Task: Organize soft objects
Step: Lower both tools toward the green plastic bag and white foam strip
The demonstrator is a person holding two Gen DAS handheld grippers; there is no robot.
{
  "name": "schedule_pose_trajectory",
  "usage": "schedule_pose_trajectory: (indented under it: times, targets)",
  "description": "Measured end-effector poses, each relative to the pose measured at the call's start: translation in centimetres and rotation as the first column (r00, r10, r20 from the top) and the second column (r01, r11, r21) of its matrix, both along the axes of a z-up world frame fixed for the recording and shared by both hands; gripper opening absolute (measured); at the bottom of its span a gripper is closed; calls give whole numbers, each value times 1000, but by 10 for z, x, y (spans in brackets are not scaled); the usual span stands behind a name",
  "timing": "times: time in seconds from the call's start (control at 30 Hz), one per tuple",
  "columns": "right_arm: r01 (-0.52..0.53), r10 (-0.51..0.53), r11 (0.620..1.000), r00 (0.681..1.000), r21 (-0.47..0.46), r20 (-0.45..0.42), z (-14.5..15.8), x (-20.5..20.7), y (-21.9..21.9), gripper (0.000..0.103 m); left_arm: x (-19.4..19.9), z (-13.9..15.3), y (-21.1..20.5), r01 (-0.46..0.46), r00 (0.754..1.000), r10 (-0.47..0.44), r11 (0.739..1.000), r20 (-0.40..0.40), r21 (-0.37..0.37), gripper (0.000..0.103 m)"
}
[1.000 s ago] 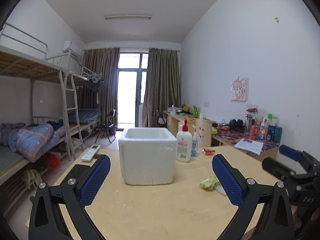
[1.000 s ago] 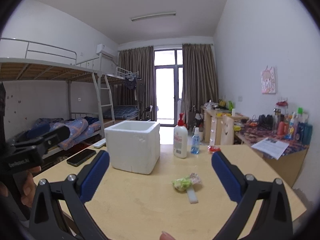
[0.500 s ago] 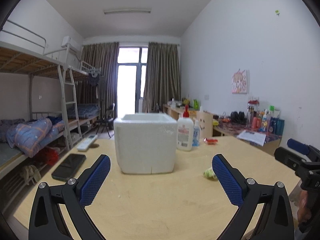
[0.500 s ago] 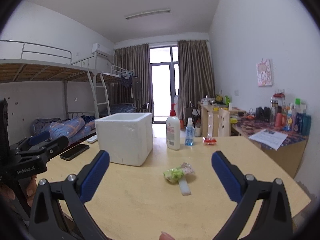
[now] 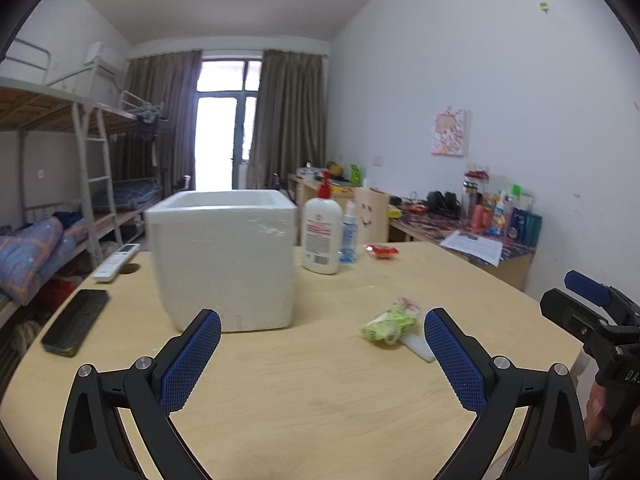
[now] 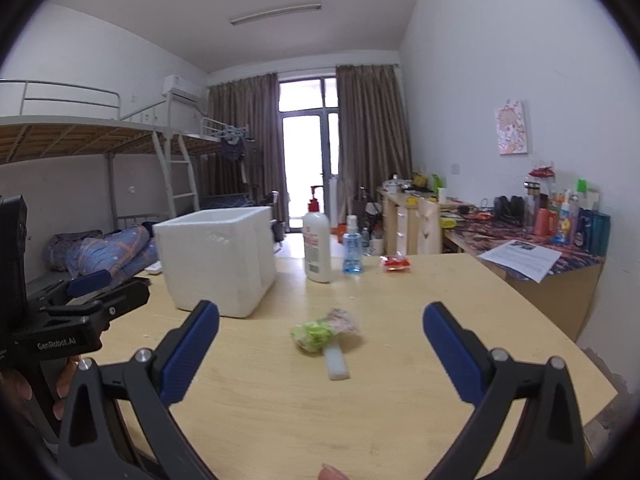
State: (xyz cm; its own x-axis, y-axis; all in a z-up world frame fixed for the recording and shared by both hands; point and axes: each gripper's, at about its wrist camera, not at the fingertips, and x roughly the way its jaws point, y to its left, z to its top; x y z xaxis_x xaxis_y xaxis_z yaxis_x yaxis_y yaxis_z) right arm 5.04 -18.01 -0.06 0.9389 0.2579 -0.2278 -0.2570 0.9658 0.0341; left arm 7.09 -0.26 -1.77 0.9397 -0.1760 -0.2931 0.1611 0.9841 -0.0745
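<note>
Matt pale wooden table [image 5: 320, 392], rough white foam box [image 5: 224, 264], glossy phone [image 5: 76, 320].

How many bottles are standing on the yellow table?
2. The white pump bottle with a red top stands just right of the white foam box; the small clear blue spray bottle stands right beside it. The box might hide more.

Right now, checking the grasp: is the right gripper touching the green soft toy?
Apart. Right wrist view shows the right gripper open, bare table between its fingers and the green soft toy.
</note>
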Motion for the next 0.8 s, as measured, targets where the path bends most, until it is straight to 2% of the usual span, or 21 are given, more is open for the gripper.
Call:
schedule_pose_trajectory:
  times: [0.13, 0.37, 0.8]
  targets:
    - [38, -38, 999, 999, -4, -27, -2, 4, -13, 103, 14, -1, -15, 61, 997, -61, 998, -36, -4, 102]
    - [44, -45, 999, 997, -9, -56, -1, 14, -25, 103, 38, -8, -36, 89, 992, -87, 996, -91, 21, 102]
    - [-36, 25, 997, 985, -65, -168, -17, 54, -12, 103, 87, -20, -43, 124, 968, -122, 992, -220, -5, 102]
